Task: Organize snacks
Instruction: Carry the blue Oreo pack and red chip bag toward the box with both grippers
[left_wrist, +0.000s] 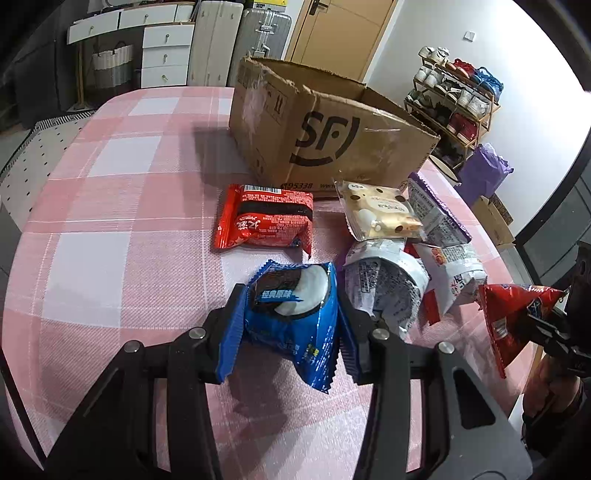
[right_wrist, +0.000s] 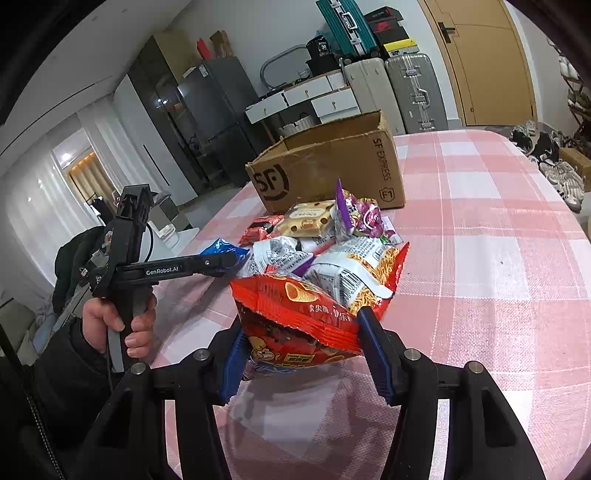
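The left tool (left_wrist: 291, 325) grips a blue cookie pack (left_wrist: 291, 321) just above the checked surface (left_wrist: 110, 221); the right tool (right_wrist: 303, 350) clamps a red snack bag (right_wrist: 295, 317); beyond both lies a heap of snack packets (right_wrist: 332, 243), then an open cardboard box (left_wrist: 325, 129).

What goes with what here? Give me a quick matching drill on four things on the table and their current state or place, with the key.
Things:
1. blue cookie packet
2. red chip bag
3. cardboard box
4. red wafer packet

States:
A. open-topped, standing behind the snacks
B. clamped in the right gripper
C. lying flat on the checked tablecloth, untouched
D. clamped in the left gripper

Pairs: 1-D, 2-B, 3-A, 4-C
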